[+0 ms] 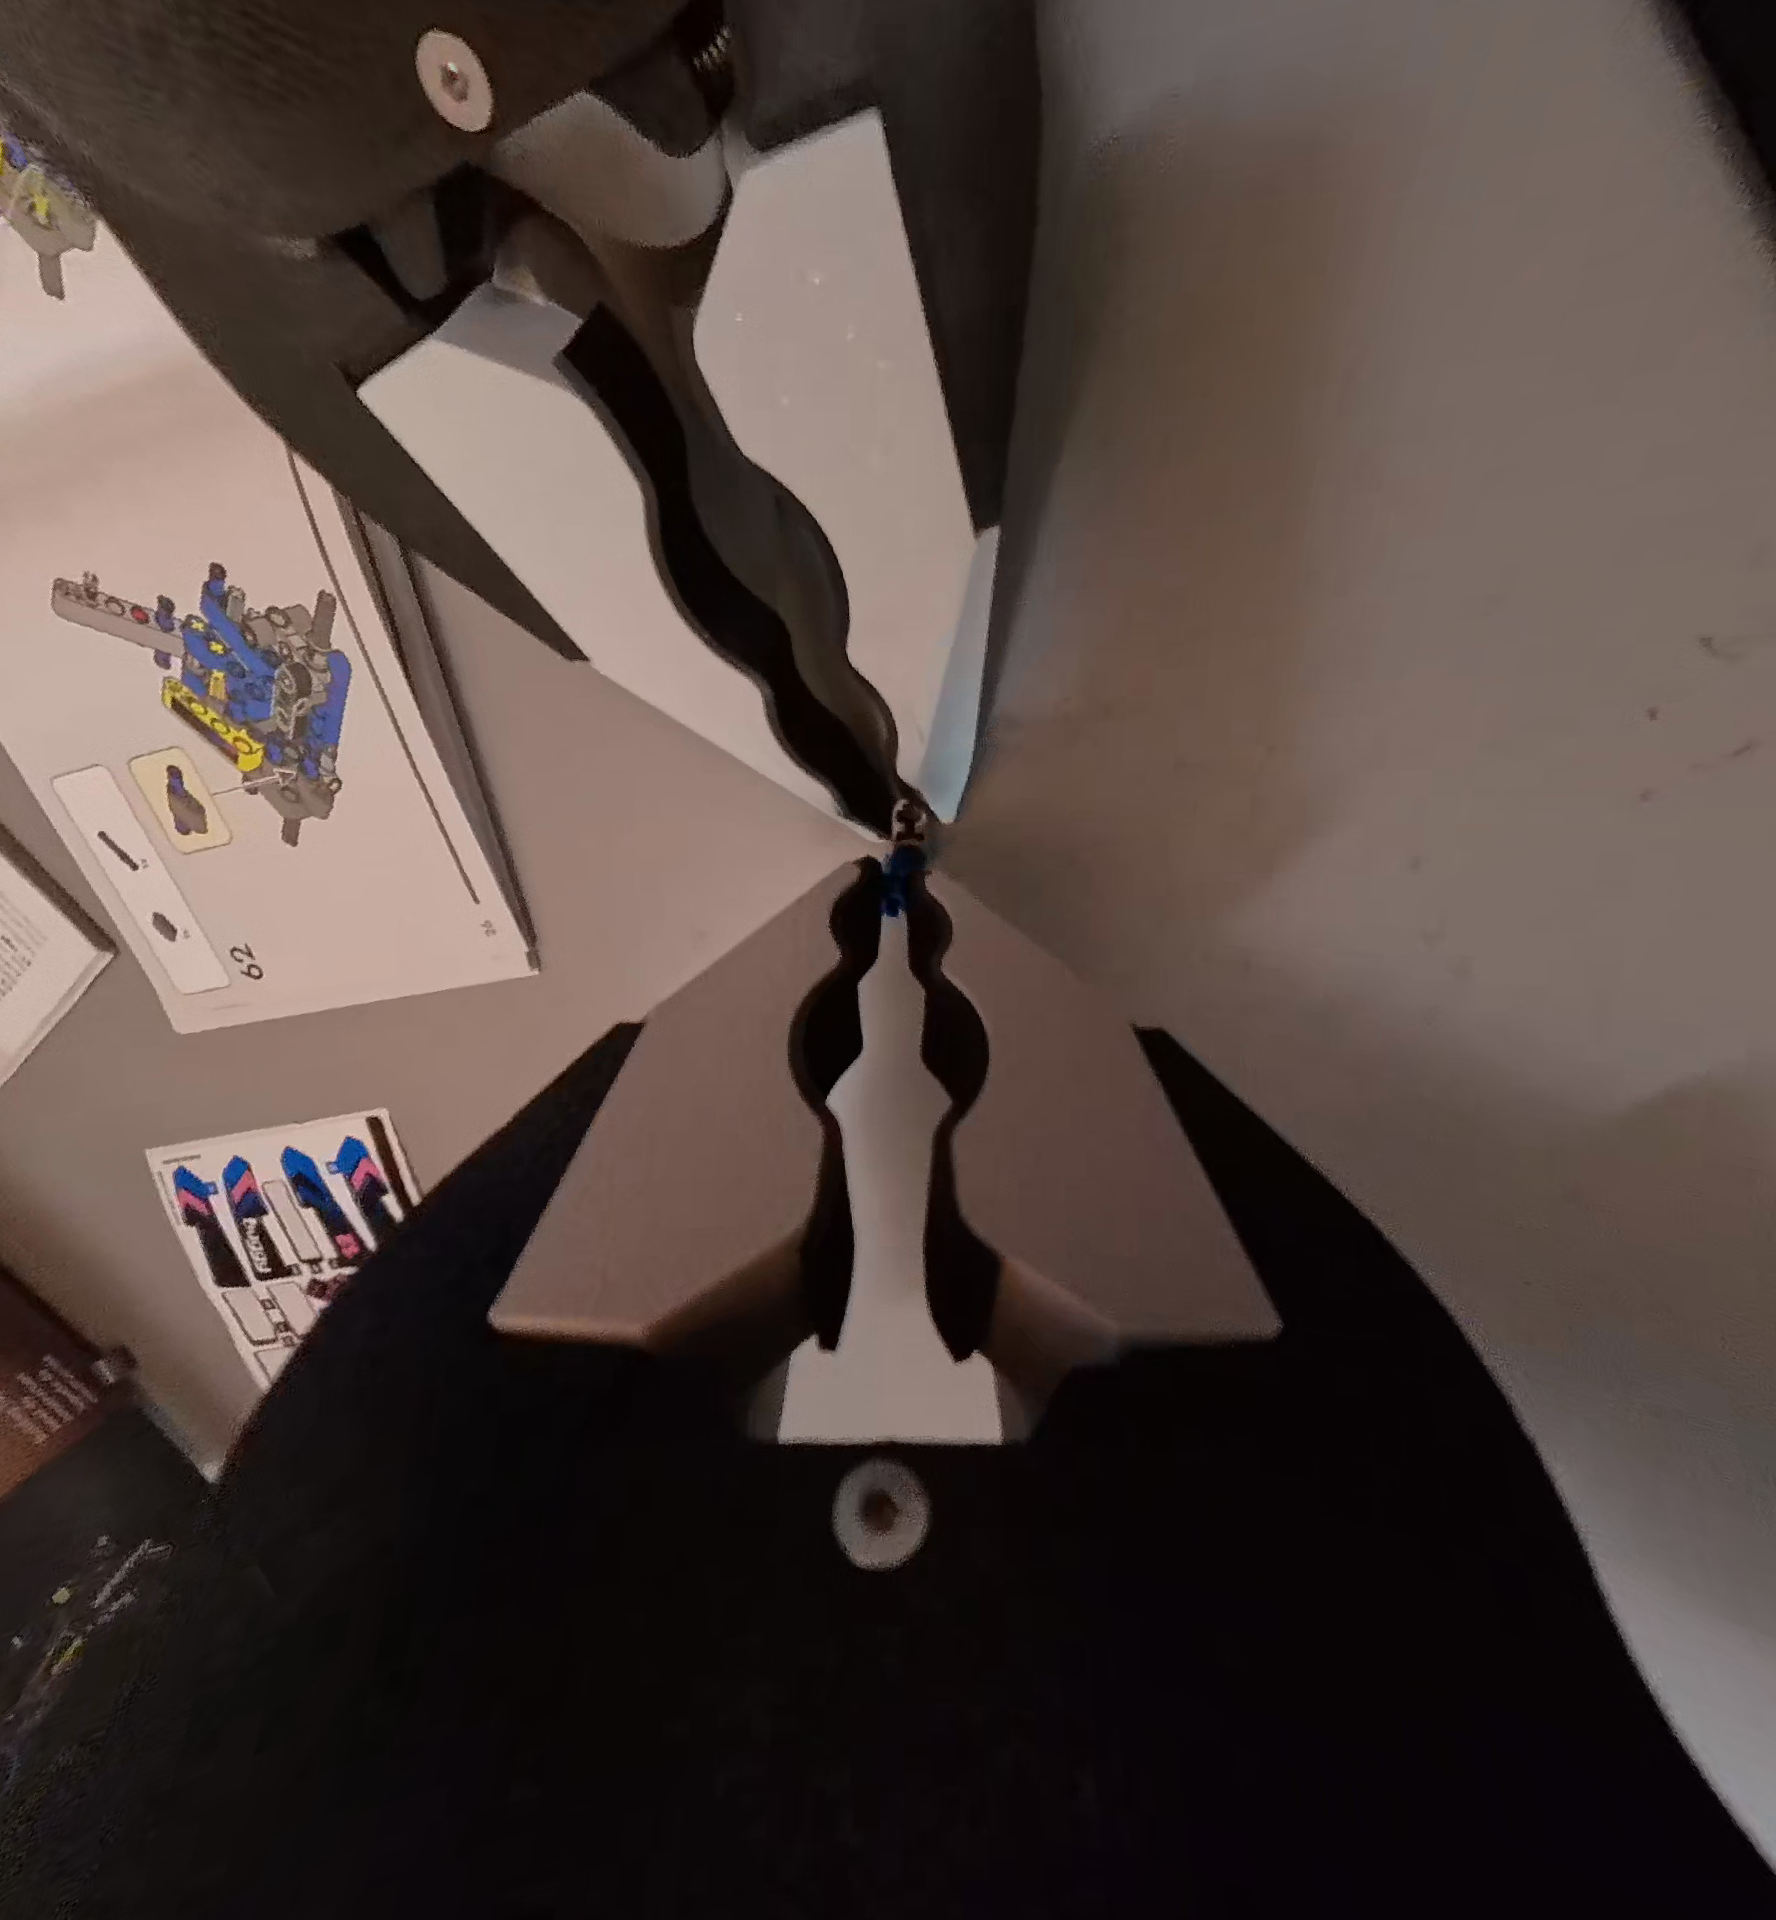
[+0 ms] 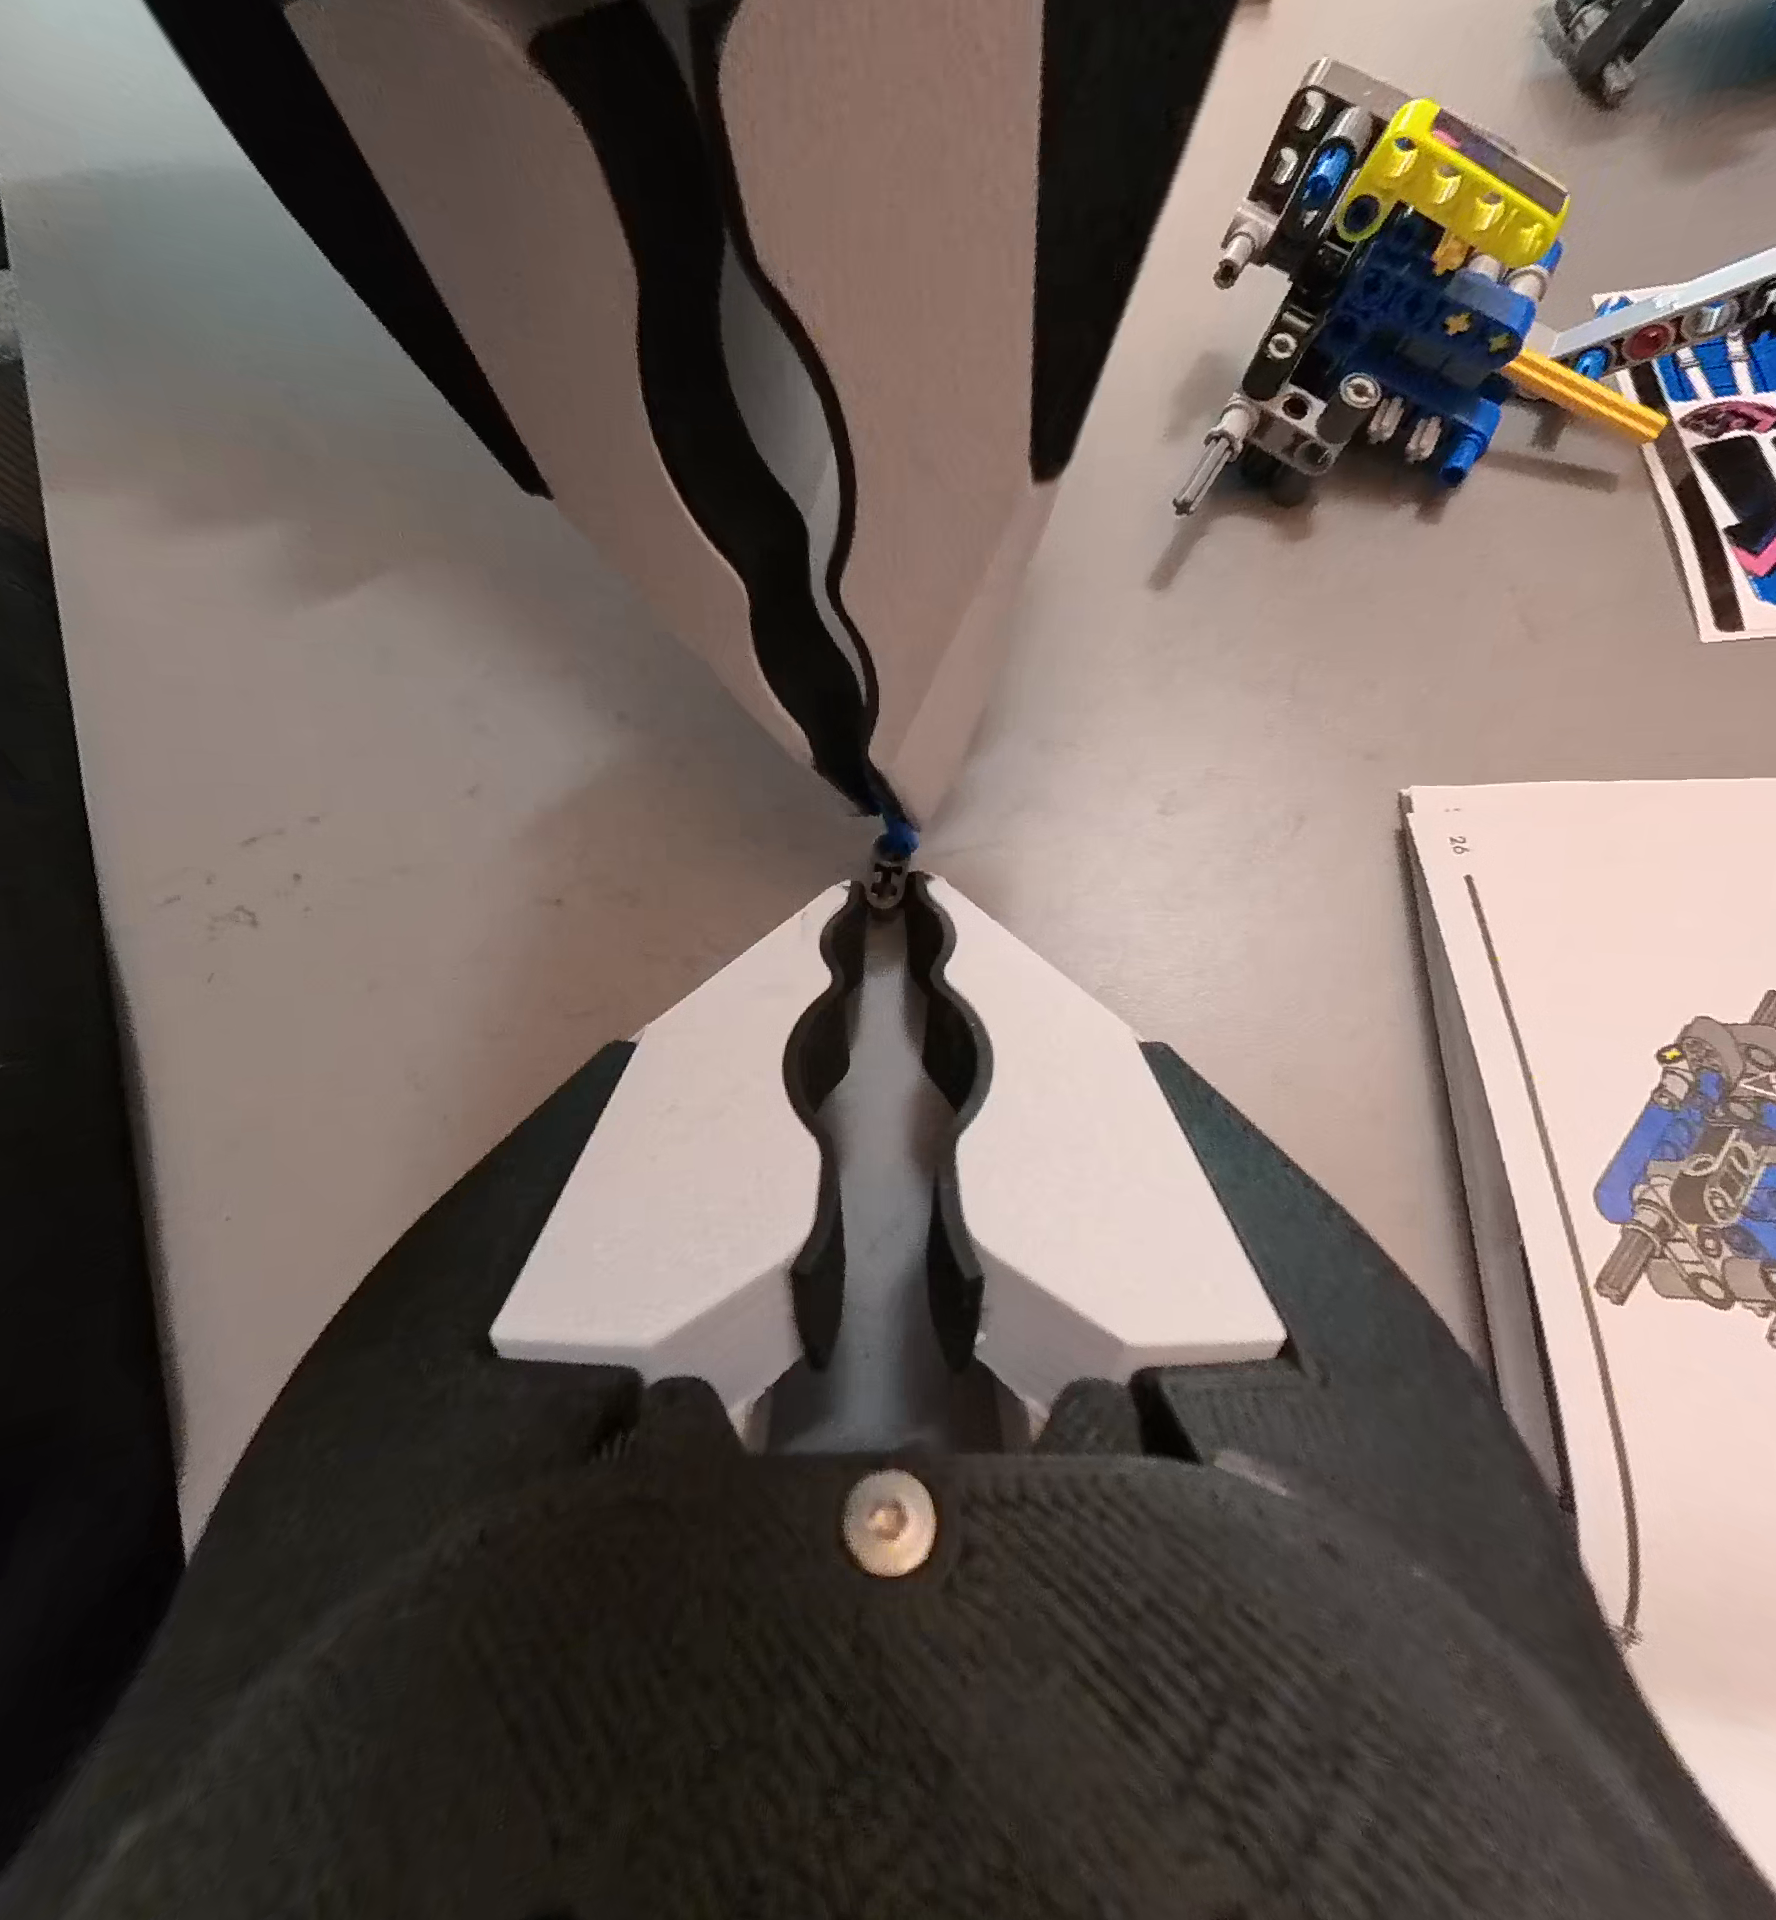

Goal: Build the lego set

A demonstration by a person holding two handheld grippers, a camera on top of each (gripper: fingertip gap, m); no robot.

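Observation:
In the left wrist view my left gripper is shut on a small blue pin at its fingertips. My right gripper is shut on a small black connector piece. The two grippers meet tip to tip above the grey table, and the blue pin touches the black piece end to end. The right gripper comes in from the top of the left wrist view. The left gripper comes in from the top of the right wrist view. The part-built blue, yellow and black model stands on the table at the upper right.
The open instruction booklet lies at the right; it also shows in the left wrist view. A sticker sheet lies beside the model, and it also shows at the lower left of the left wrist view. A dark box sits at the lower left. Only a small space, under 4 cm, lies between the two pairs of fingers.

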